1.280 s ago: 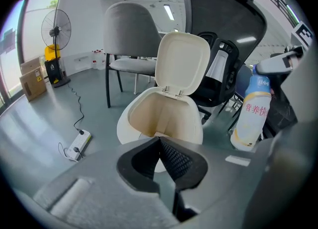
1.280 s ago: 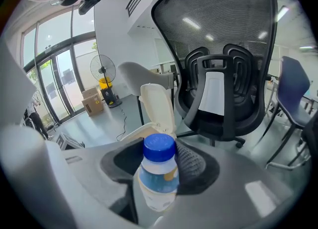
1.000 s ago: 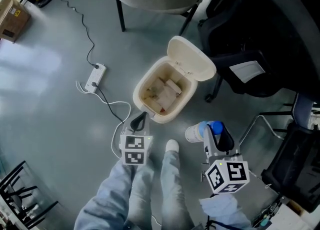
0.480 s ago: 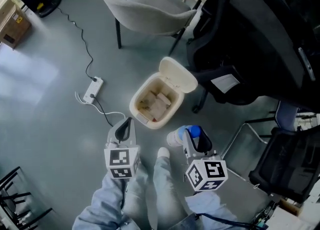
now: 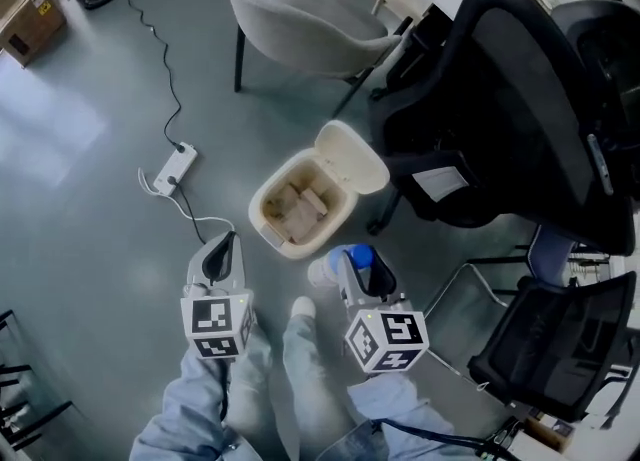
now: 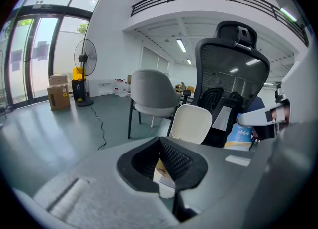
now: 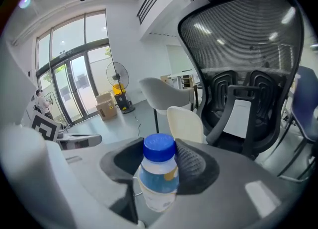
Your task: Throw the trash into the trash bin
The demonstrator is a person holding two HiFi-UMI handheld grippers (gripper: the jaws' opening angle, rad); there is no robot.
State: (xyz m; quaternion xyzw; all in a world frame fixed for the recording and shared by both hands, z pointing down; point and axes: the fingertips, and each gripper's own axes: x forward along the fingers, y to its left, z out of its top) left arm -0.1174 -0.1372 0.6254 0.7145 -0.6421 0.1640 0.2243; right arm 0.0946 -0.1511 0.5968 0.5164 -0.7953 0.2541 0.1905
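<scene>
Trash here is a small blue-capped bottle [image 7: 158,176], clamped by its upper body between the jaws of the right gripper [image 5: 356,267], which stand fairly wide around it. In the head view it hangs just beside the near corner of the trash bin [image 5: 262,211], apparently over the floor rather than over the opening. The left gripper [image 5: 220,252] has its jaws drawn together with nothing between them, and sits off to the bin's other side. The bin's lid [image 5: 352,156] stands tipped back, and paper scraps already lie inside. The main risk is letting go too soon: from this spot the bottle would likely strike the rim or land on the floor by the person's shoe [image 5: 300,307]. A hard toss could instead hit the raised lid and bounce out, or knock it down. The rounded, smooth bottle may also twist or slide in the pads if swung quickly. The black office chair [image 5: 500,109] crowds the far side of the bin, so a wide sweep could clip it.
</scene>
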